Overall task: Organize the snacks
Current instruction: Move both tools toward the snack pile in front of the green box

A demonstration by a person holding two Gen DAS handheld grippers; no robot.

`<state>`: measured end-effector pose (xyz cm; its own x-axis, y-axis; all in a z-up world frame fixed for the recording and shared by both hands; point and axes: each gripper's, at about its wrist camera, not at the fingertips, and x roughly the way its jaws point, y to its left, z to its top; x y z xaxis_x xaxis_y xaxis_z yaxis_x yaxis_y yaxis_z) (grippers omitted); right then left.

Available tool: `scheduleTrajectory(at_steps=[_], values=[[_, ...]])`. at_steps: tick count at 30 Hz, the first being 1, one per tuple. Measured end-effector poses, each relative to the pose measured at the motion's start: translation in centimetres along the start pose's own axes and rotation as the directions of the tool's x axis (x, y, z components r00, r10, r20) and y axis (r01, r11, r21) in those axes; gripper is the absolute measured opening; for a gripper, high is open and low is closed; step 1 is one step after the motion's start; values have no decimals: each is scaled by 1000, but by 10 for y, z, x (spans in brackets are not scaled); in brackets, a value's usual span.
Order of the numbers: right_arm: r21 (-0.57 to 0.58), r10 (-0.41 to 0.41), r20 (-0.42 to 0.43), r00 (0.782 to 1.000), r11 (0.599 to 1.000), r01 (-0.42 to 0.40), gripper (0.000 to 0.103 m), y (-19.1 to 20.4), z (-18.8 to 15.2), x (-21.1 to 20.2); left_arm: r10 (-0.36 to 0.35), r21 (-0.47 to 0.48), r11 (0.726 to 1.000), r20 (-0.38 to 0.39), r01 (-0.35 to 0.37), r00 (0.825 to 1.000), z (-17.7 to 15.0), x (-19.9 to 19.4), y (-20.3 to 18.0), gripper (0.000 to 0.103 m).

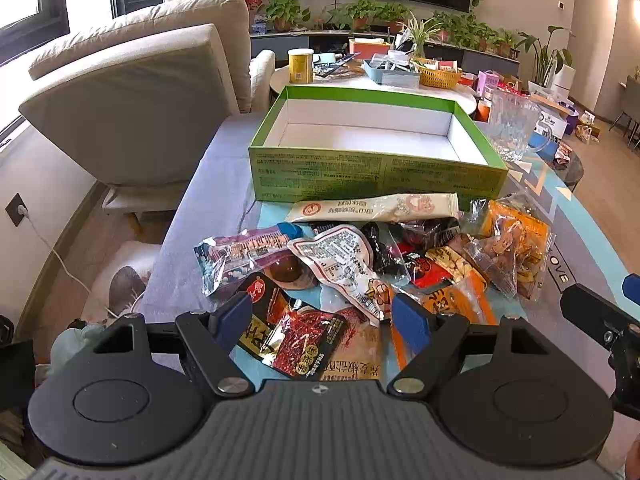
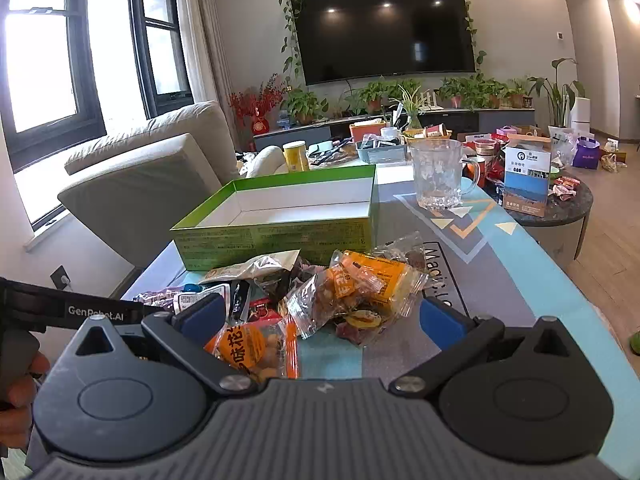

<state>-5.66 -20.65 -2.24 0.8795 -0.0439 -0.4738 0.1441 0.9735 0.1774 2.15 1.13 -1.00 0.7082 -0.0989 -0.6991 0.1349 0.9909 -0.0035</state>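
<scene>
Tabletop (image 1: 200,200) holds crinkly bright snack packets (image 1: 360,264) before an empty green box (image 1: 372,136); both grippers' fingers (image 1: 234,316) gape, gripping nothing.

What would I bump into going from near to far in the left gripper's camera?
Red-and-black spicy packet → white printed packet → long cream packet → green box → yellow can → potted plants.
</scene>
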Motion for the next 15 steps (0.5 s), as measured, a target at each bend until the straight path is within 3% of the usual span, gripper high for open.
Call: scheduleTrajectory(at_steps=[15], values=[[2,1,-13,1000,1000,-1,51,1,-2,1,8,-5,1000,-16,-8,1000,-3,2,2,75]])
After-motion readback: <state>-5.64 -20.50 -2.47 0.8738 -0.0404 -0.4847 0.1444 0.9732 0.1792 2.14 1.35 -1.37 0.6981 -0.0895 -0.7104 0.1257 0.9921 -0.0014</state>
